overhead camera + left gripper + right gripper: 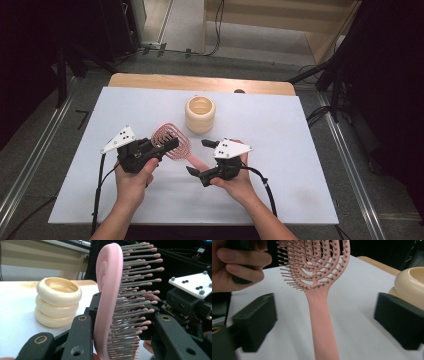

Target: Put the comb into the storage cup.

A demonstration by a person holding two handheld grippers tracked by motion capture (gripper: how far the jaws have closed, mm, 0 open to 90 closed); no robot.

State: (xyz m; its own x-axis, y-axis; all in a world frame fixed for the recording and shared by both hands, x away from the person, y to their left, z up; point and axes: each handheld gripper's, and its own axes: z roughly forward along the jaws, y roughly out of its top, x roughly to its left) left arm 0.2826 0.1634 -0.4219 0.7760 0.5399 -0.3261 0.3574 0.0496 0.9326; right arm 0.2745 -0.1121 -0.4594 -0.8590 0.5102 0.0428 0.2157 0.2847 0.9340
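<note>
Both forearms come in from the near edge of the table (280, 200), wrists level, each hand wrapped around its gripper's body with the jaws pointing inward and slightly away. The left gripper (167, 145) is clamped on the head of the pink brush (172, 142), one jaw on the smooth back and the other on the bristles, so the brush stands on edge with its bristles facing the other hand. The left hand (132, 180) holds it just above the table. The right gripper (200, 157) has its jaws spread wide, one on each side of the brush handle, and neither touches it. The right hand (239, 182) tilts the gripper leftward. Farther back, well apart from both grippers, a cream ribbed cup (200, 114) stands upright on the table.
</note>
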